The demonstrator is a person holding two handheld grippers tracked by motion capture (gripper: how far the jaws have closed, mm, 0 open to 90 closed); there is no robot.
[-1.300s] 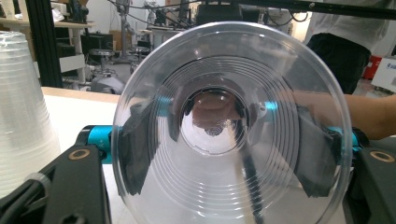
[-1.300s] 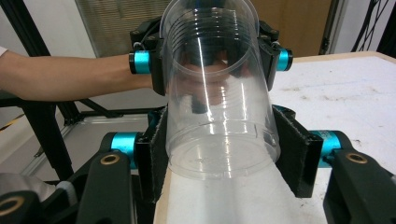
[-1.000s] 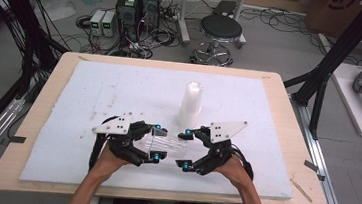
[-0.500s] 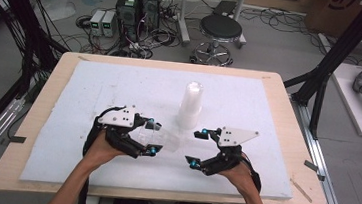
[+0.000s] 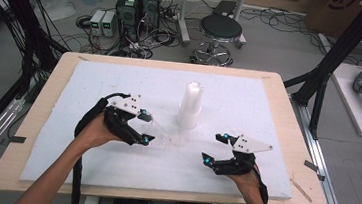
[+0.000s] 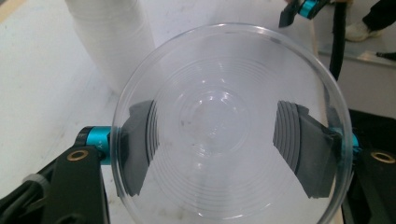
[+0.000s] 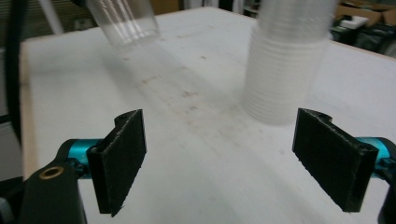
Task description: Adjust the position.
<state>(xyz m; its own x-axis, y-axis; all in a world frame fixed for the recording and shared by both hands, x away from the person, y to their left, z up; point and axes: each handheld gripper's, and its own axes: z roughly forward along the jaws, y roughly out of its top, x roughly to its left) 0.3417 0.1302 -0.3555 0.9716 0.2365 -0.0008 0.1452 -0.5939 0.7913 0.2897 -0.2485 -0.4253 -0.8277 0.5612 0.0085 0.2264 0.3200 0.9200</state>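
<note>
Two grippers are over the white board [image 5: 87,163] on the table [image 5: 61,70], one in each hand. Going L to R:

The left gripper [image 5: 142,126] sits on the L side of the board, w/ a hand [image 5: 97,131] wrapped round it. It holds one clear plastic cup [image 5: 150,124], squeezed between both jaws. The cup is up off the board and tipped on its side. In the left gripper view the cup [image 6: 229,126] has its open mouth facing the camera, so you look right down to the round bottom. The black pads [image 6: 137,149] press on the cup's wall, one on each side, seen thru the plastic.

Next, near the middle of the board, is a tall stack of cups [image 5: 190,105]. It stands upright on the board, mouths down, just R of the held cup but not touching it. In the left gripper view the stack [image 6: 112,42] is behind the held cup, up at the top L.

Then the right gripper [image 5: 214,149], on the R side near the front edge, well apart from the left one. Its jaws are spread wide w/ nothing between them. In the right gripper view the stack [image 7: 285,65] stands ahead, a bit blurry, and the held cup [image 7: 123,21] hangs at the top L.
</note>
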